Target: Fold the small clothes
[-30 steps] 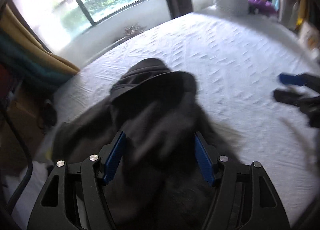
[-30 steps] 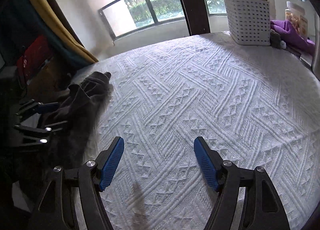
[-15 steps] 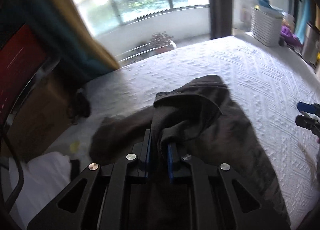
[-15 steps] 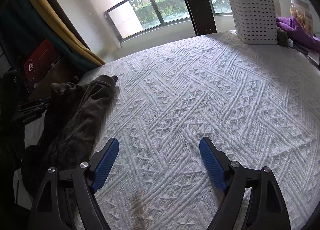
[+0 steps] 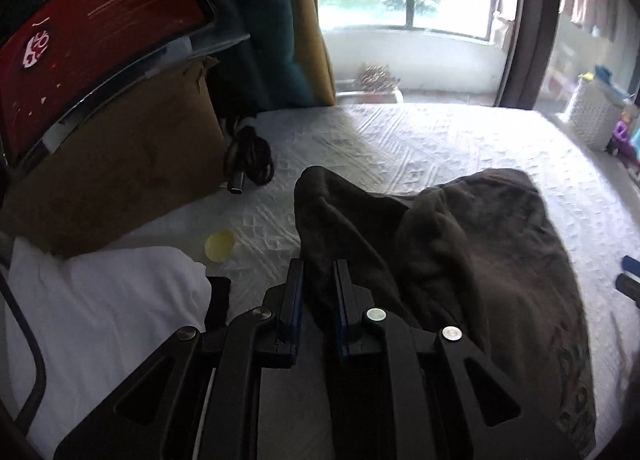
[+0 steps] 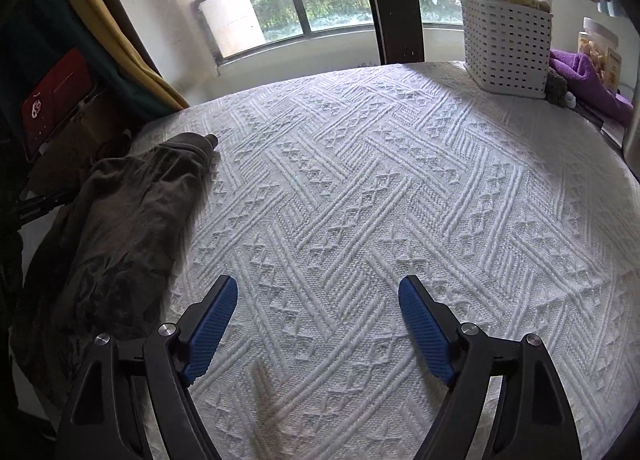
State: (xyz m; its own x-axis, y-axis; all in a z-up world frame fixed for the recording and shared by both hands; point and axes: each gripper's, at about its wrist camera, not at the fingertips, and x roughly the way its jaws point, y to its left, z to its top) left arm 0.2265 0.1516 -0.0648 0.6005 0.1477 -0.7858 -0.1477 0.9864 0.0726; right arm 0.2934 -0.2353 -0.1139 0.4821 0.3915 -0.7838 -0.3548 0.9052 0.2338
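Dark brown garment [image 5: 472,260] lies lengthwise along the bed [image 6: 400,200], bunched in the left gripper [image 5: 318,292], jaws just clamped on it. Right gripper [image 6: 318,324], jaws wide and empty, hovers beside its near end.

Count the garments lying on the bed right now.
1: a dark grey garment bunched on the bedspread's left side, one fold pinched in the left tool. The white bundle at the edge could be another; I cannot tell.

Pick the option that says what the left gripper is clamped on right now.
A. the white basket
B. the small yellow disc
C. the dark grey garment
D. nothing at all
C: in the left wrist view the left gripper has its jaws nearly together with a bunched fold of the dark grey garment pinched between them.
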